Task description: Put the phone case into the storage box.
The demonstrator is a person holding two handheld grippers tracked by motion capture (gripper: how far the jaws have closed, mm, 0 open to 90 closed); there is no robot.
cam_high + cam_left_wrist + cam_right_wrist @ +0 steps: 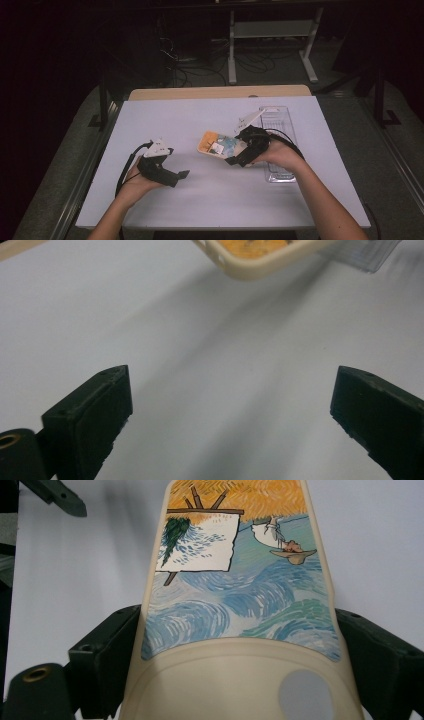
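Note:
A cream-rimmed phone case point(218, 144) printed with a painting of blue waves, an orange sky and an easel is held just above the white table point(210, 200). My right gripper point(239, 156) is shut on its two long sides. In the right gripper view the case point(240, 595) runs away from me between the black jaws, camera hole nearest. My left gripper point(181, 175) hovers to the left of the case, open and holding nothing. From the left gripper view point(230, 415) the case's rim point(255, 257) shows ahead at the top.
A clear plastic box point(277, 140) lies on the table to the right of the case, partly under my right hand; its edge point(365, 255) shows behind the case. Past the table's far edge stand a white frame and loose cables point(250, 60).

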